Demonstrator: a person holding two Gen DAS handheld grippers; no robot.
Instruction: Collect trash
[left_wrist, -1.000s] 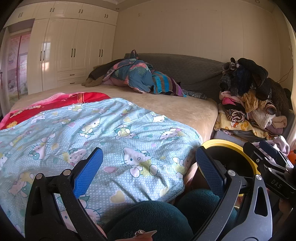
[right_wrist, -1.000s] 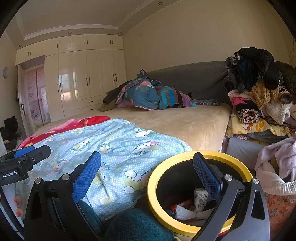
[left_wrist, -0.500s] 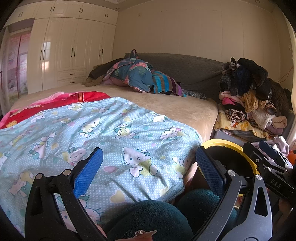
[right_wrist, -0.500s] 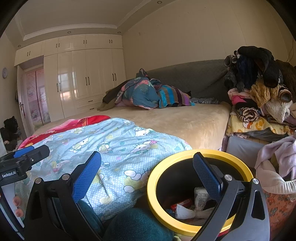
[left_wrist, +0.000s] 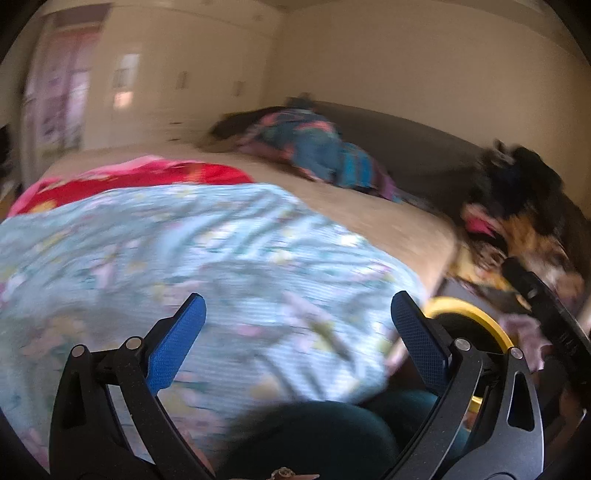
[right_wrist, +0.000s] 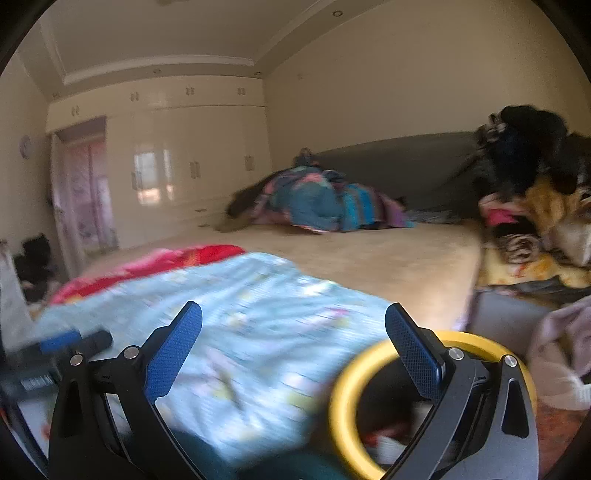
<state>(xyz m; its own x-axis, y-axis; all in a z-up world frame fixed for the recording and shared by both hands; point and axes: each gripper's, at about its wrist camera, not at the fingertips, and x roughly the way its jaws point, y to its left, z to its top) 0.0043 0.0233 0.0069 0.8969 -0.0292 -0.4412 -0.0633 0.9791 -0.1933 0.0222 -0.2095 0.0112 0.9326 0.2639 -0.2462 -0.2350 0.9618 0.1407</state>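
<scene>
Near right beside bed: yellow-rimmed black round bin holding blurred white crumpled scraps, judged light, soft, pinchable anywhere; left gripper and right gripper jaws apart, empty.

Left gripper: two black skeletal arms with elongated cut-out slots, each ending in a flat finger faced with a blue, finely cross-hatched pad; round silver screw heads sit at the pivots, two per arm. Right gripper: identical build, black slotted frame, blue textured pads, silver pivot screws. Seen from the left wrist view, the right gripper's body is a black bar bearing faint, unreadable lettering; from the right wrist view, the left gripper's body is black with a blue strip. The person's legs wear dark teal fabric.
</scene>
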